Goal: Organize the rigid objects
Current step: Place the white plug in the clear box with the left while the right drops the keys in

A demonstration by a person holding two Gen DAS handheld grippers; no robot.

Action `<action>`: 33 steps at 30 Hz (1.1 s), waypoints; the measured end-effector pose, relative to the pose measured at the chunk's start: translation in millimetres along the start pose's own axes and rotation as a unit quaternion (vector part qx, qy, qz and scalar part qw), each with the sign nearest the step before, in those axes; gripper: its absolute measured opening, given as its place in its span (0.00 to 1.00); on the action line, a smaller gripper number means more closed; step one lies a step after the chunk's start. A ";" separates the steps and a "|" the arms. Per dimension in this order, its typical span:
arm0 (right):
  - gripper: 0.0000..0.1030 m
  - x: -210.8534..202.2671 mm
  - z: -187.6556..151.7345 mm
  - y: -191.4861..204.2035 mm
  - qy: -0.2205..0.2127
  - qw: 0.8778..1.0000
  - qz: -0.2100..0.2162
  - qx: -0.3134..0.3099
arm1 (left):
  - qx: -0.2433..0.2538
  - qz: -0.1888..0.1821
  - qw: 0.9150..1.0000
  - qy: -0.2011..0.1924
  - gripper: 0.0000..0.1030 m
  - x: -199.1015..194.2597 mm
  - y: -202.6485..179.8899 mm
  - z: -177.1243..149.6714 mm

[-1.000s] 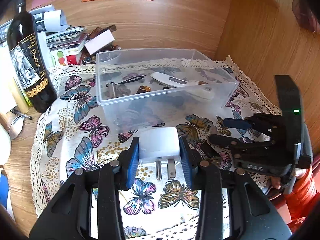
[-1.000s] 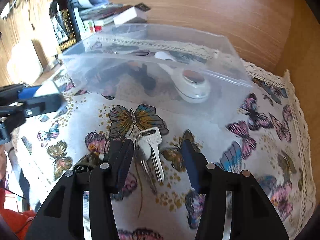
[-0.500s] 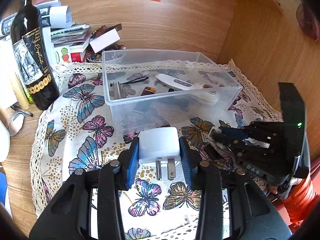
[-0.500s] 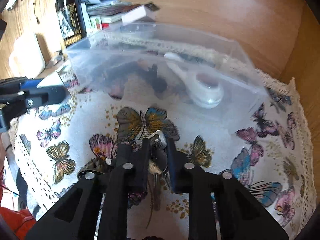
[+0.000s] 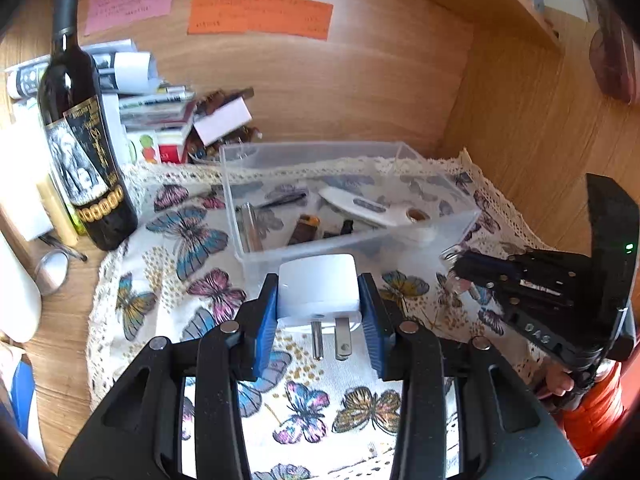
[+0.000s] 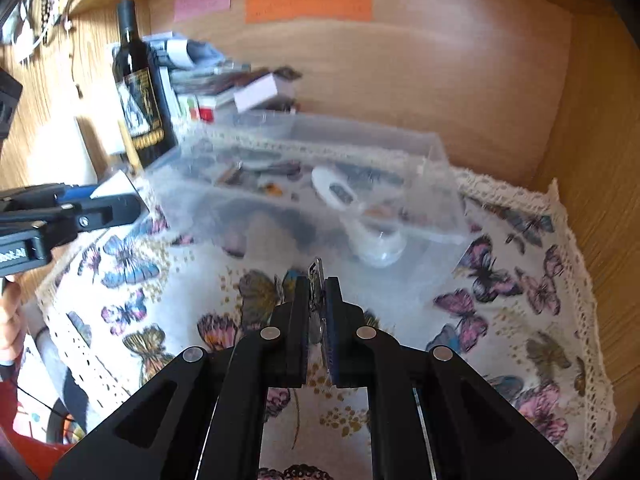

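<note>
Far left, a wine bottle (image 5: 82,152) stands on the wood counter (image 5: 60,344) w/ stacked papers behind it, right at the lace edge of the butterfly cloth (image 5: 168,280). Open cloth runs between bottle and the clear bin (image 5: 280,248), approx. centre, up against the back wall; its top is open, w/ a white thermometer (image 5: 360,205) and small bits inside. Left gripper (image 5: 320,320) is clamped on a white plug adapter (image 5: 318,290), prongs pointing back at the camera, held just in front of the bin's near wall. Right of that, the right gripper (image 6: 317,312) is pinched on a bunch of keys (image 6: 317,280), raised off the cloth, near the bin's front-right corner. Bare cloth to its right, then the side wall.
</note>
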State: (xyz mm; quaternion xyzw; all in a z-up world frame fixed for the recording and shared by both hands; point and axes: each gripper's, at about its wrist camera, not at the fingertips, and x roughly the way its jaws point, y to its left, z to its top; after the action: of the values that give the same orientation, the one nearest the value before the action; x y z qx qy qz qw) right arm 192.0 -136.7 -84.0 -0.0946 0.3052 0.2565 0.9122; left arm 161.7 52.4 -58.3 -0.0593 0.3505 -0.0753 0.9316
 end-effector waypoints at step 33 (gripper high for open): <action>0.07 61.5 69.9 -6.8 0.001 1.000 0.020 -0.008 | 0.001 0.014 0.999 0.041 0.37 82.5 22.3 52.3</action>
State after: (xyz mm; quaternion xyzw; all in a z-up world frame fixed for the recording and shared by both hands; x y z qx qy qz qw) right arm 273.1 -94.2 -65.5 -0.0961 0.3056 0.2771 0.9059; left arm 259.8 62.3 -76.0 -0.0509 0.3891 -0.0650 0.9175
